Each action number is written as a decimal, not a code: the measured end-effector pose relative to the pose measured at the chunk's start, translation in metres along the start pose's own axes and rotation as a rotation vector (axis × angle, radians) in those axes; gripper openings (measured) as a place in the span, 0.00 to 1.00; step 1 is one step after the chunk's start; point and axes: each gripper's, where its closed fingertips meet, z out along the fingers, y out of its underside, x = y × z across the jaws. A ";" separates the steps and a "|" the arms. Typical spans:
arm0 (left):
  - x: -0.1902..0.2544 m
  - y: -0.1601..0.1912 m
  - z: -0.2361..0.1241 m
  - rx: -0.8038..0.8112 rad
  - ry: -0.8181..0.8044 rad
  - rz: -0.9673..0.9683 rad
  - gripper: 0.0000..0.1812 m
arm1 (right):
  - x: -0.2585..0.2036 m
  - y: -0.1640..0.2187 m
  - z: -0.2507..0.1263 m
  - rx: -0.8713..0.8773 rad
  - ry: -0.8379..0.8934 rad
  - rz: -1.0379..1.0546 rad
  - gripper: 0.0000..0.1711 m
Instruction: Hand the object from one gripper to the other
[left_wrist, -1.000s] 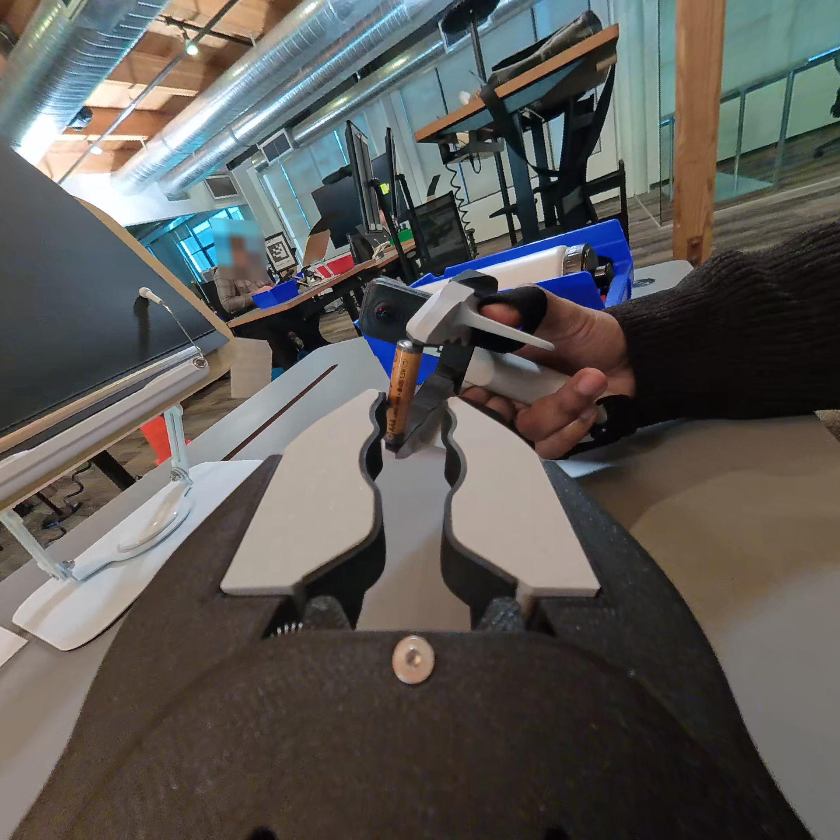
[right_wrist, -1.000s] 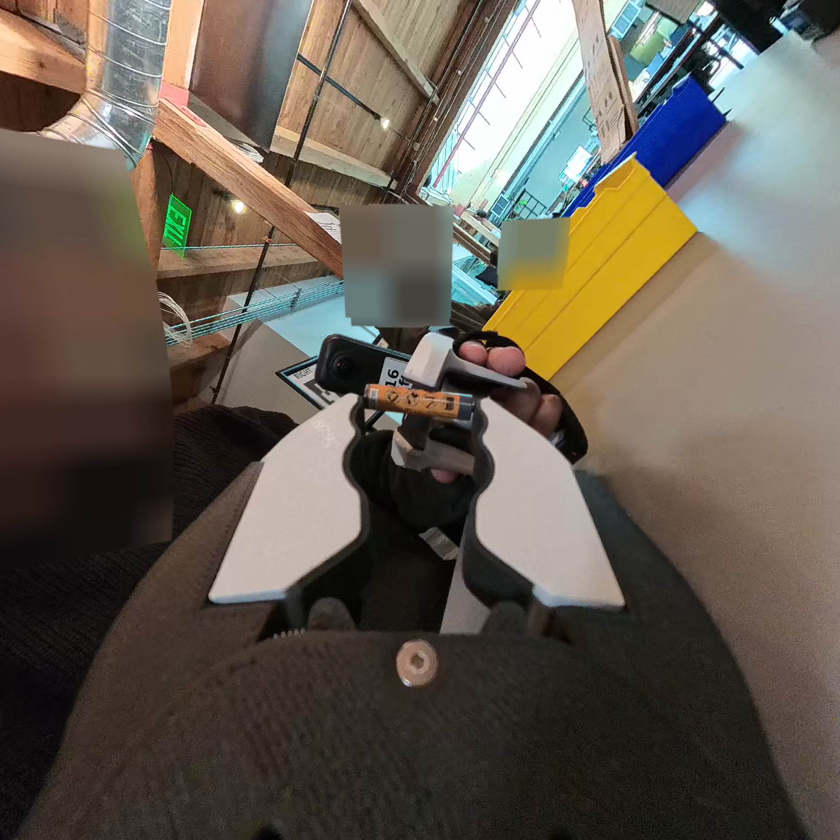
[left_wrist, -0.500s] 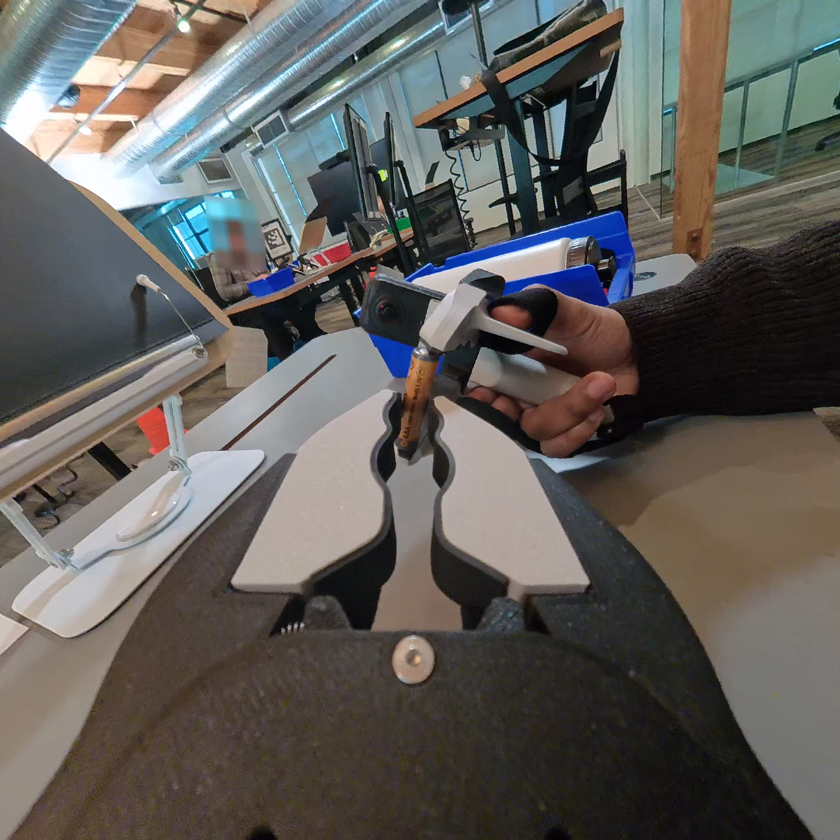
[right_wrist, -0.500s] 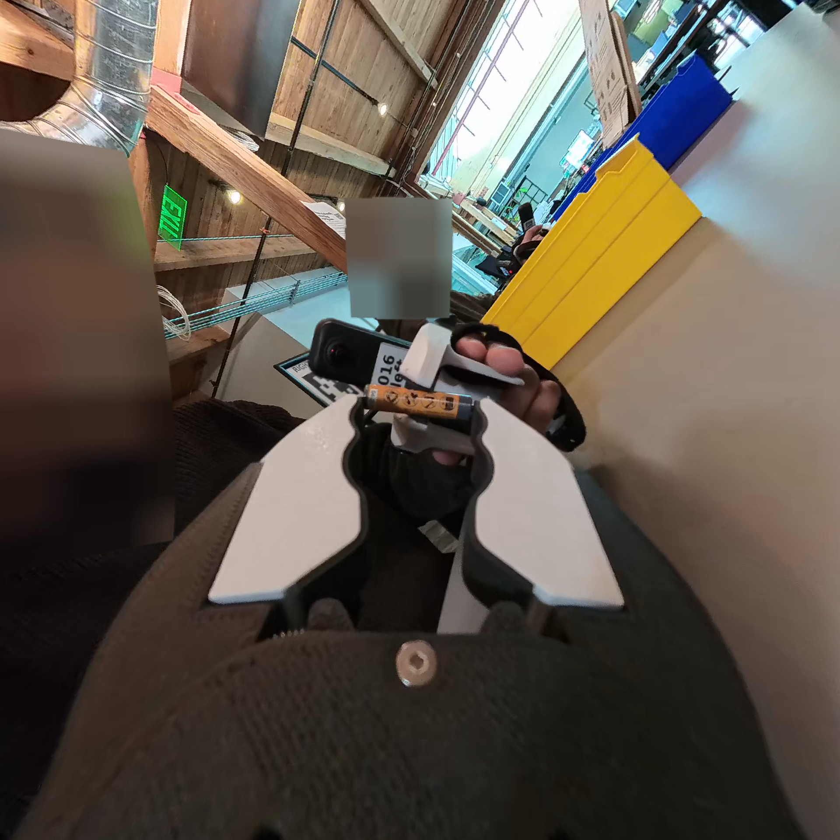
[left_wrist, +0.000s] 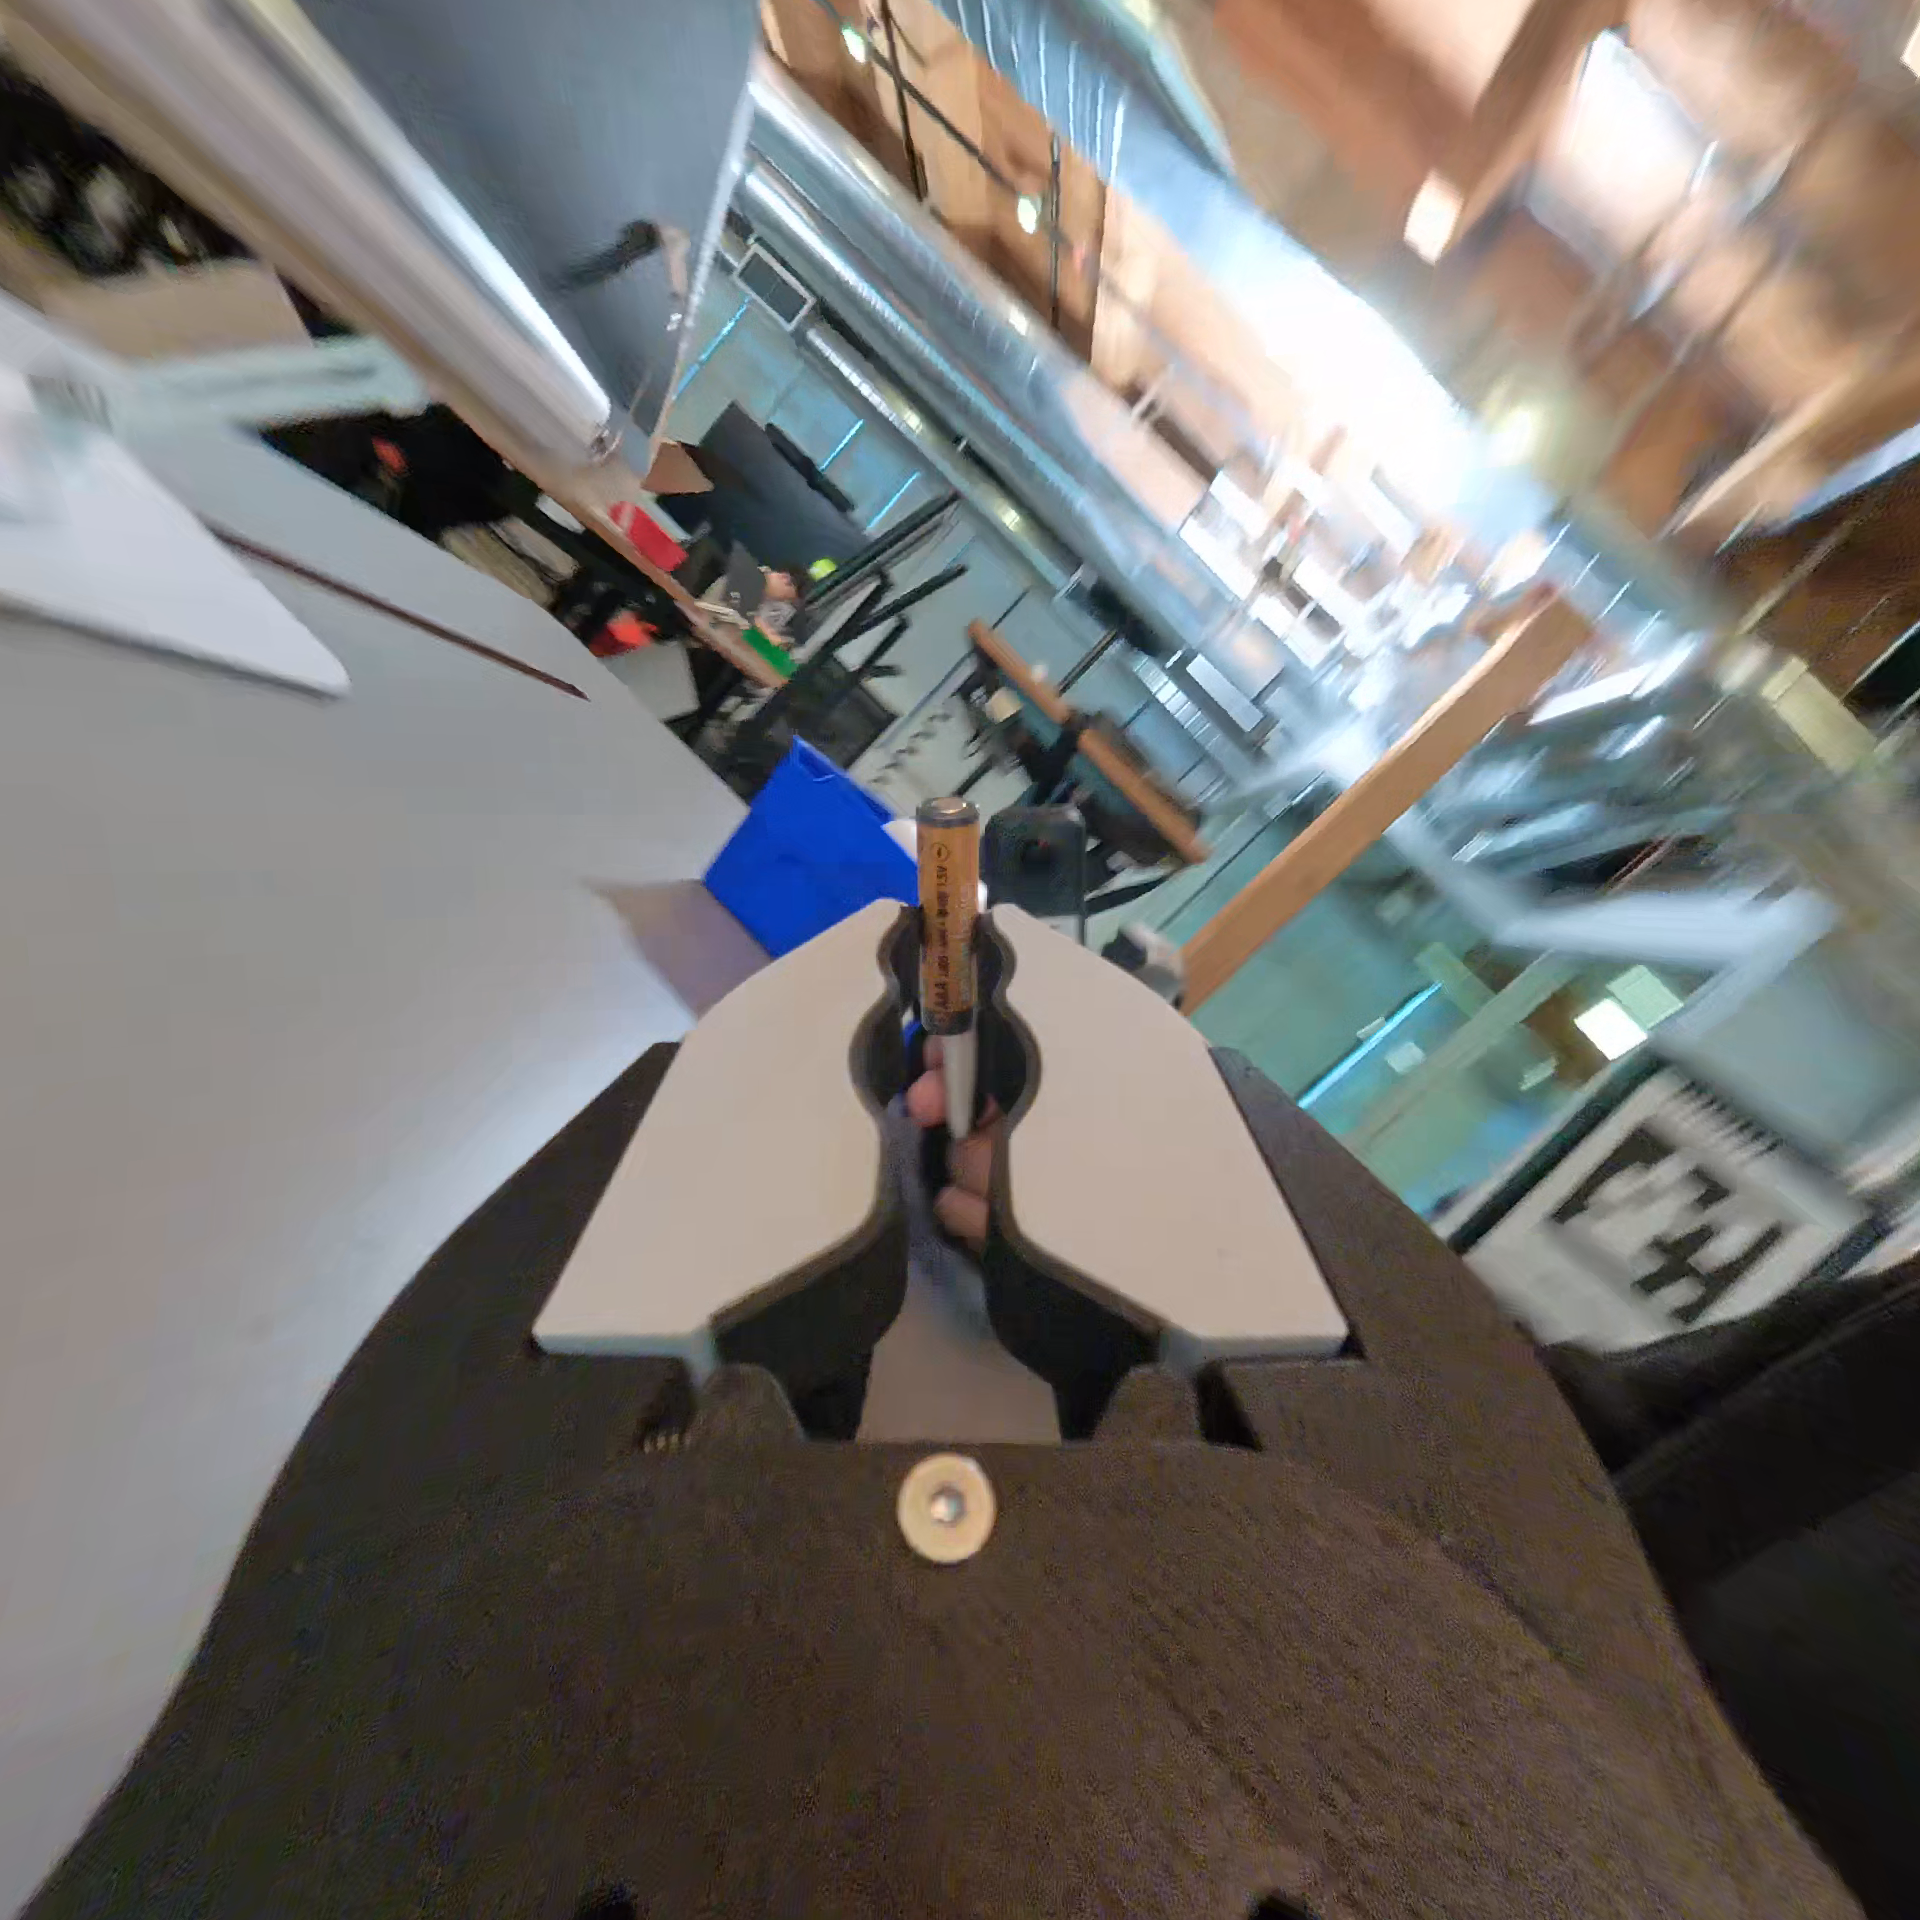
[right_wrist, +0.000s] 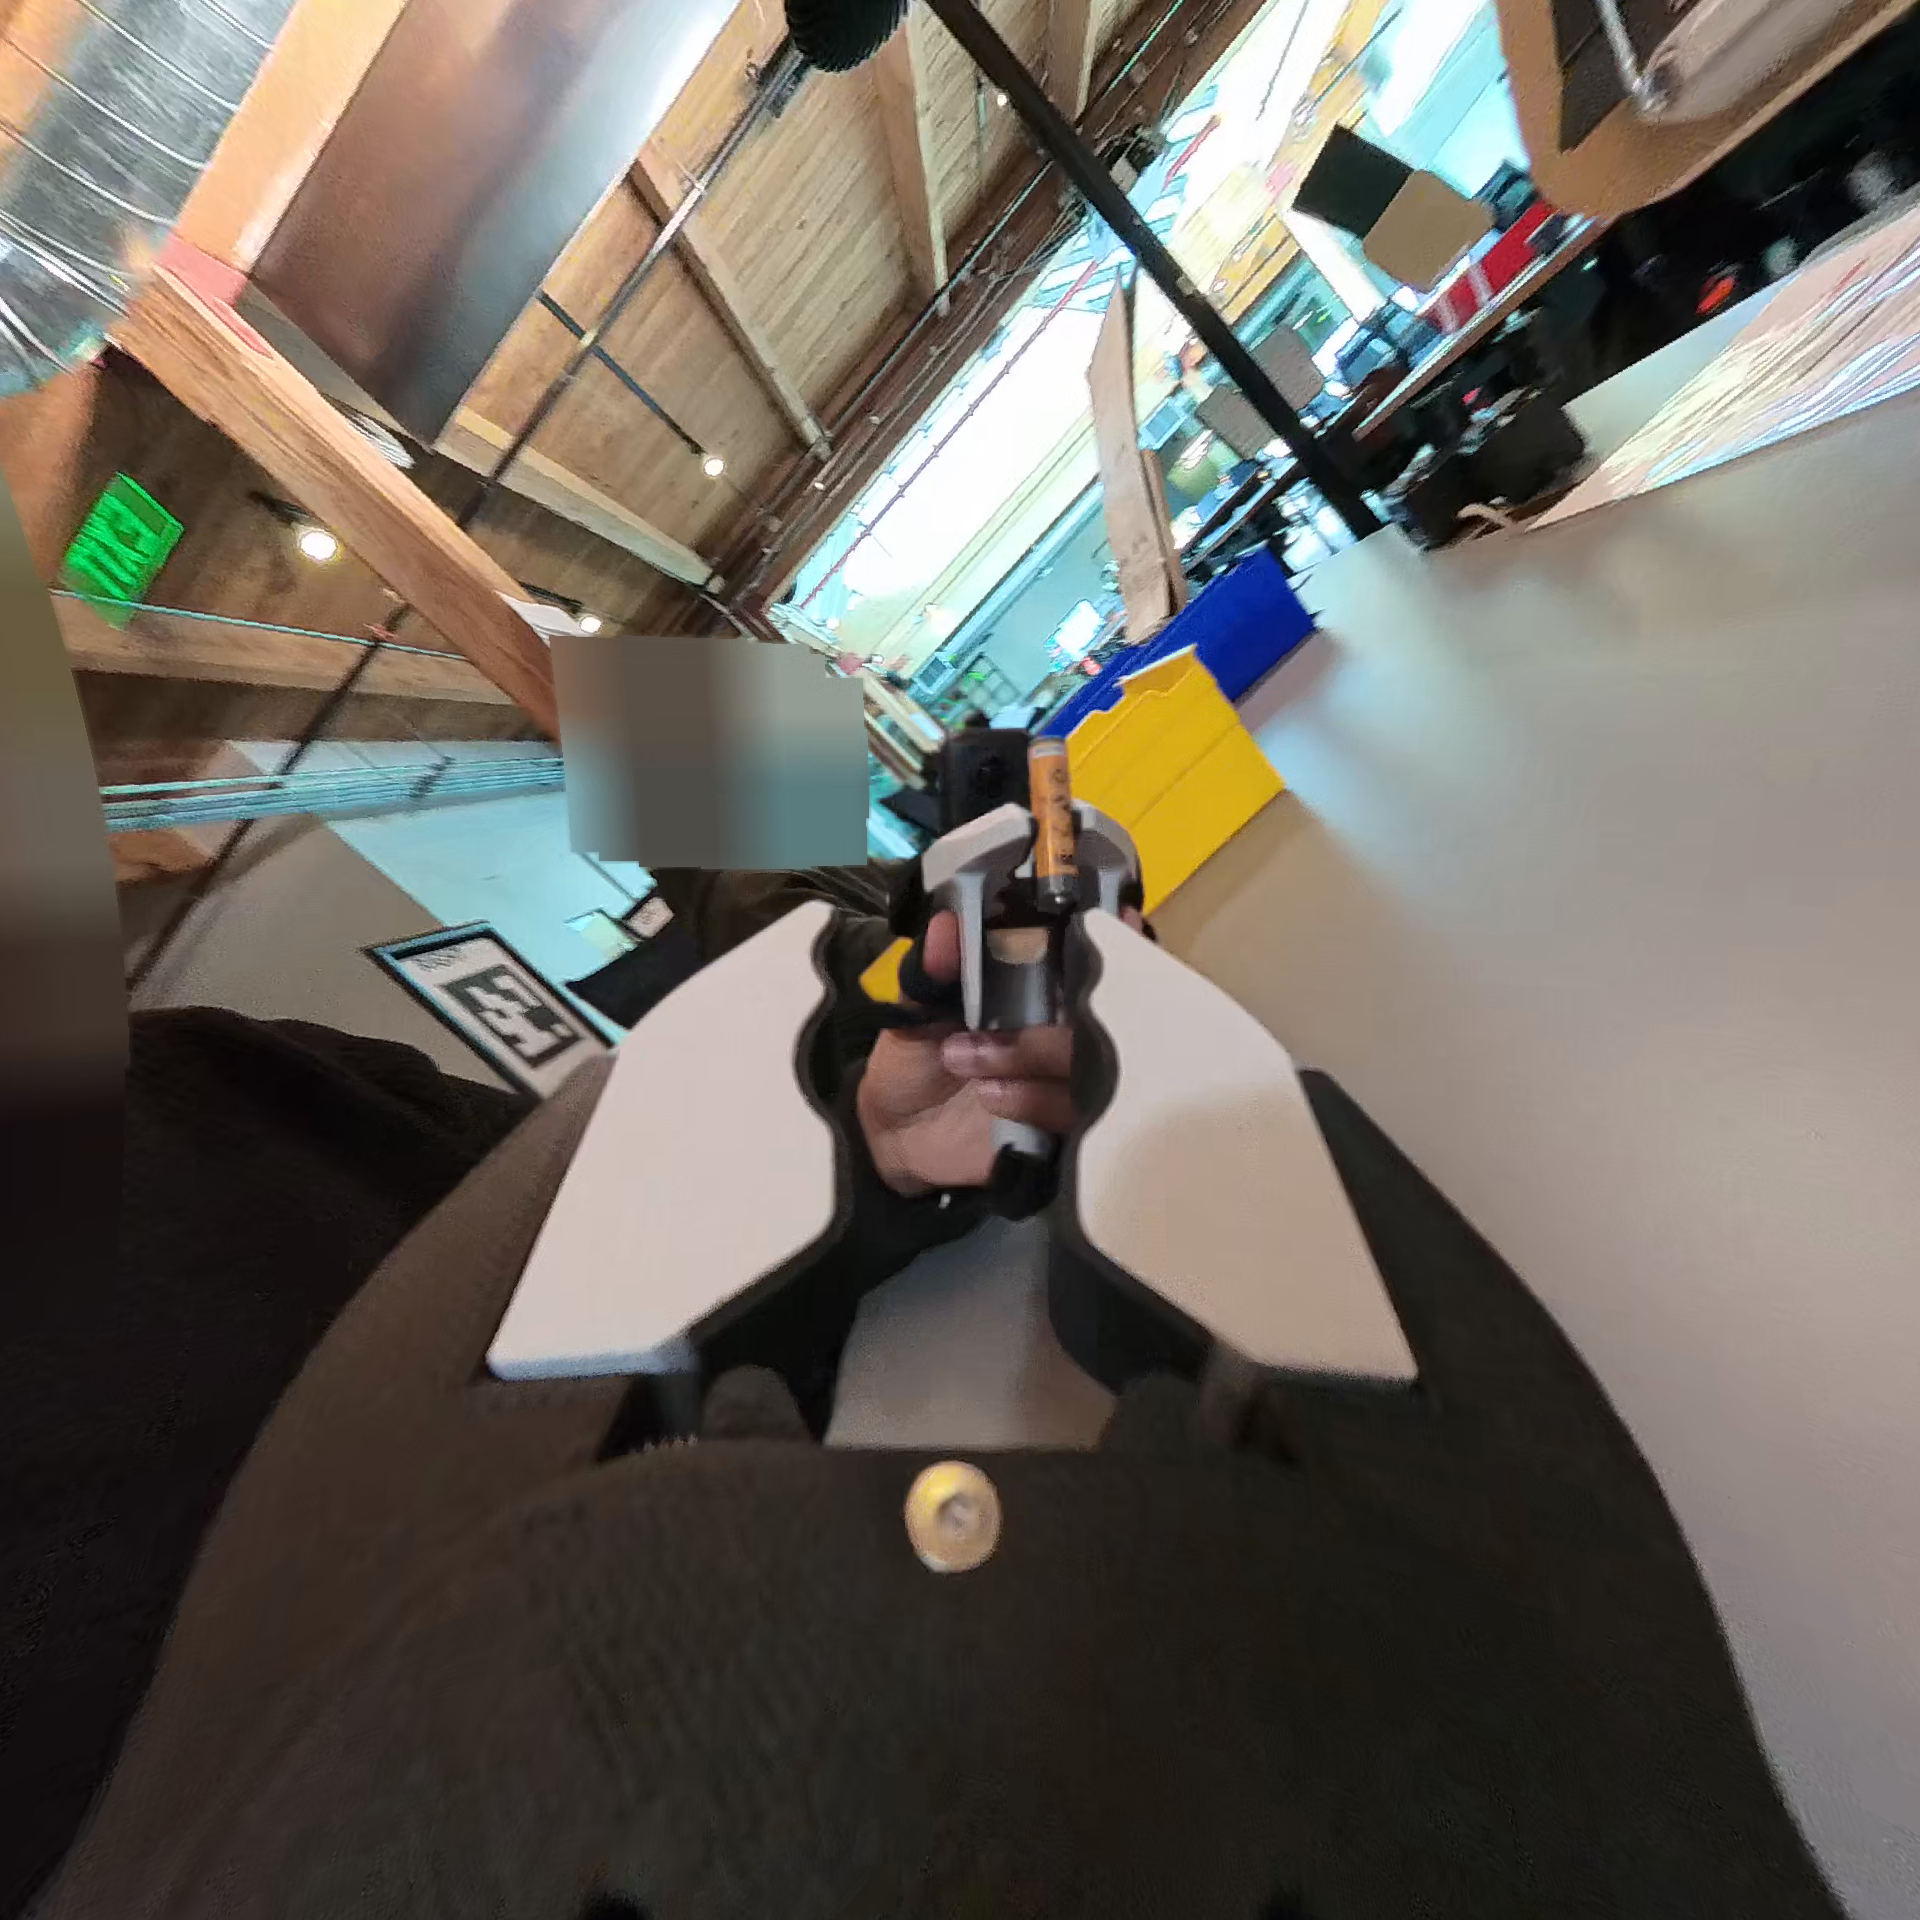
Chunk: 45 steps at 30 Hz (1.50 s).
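Note:
A small orange-and-black battery stands upright between the fingertips of my left gripper, which is shut on its lower half. Behind those fingers I see a hand and a grey handle. In the right wrist view the battery shows farther off, clamped in the left gripper, which a hand holds. My right gripper is open and empty, a short way back from the battery.
The pale table runs along the left; it also shows in the right wrist view. A blue bin stands behind the battery. Yellow bins and a blue bin sit on the table. A black-and-white marker board is low right.
My left gripper has shut on the battery. My right gripper has let go, opened and drawn back. Both grippers have turned, so the views are tilted.

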 end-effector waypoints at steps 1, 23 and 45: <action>-0.004 -0.002 -0.002 0.023 0.022 -0.102 0.05 | 0.001 0.000 0.000 -0.004 0.023 -0.032 0.24; 0.018 0.075 0.017 -0.461 0.087 -0.008 0.06 | 0.013 0.032 0.011 -0.188 0.118 -0.103 0.13; -0.001 0.049 0.016 -0.251 0.071 -0.202 0.14 | 0.004 0.008 -0.002 -0.126 0.140 -0.178 0.06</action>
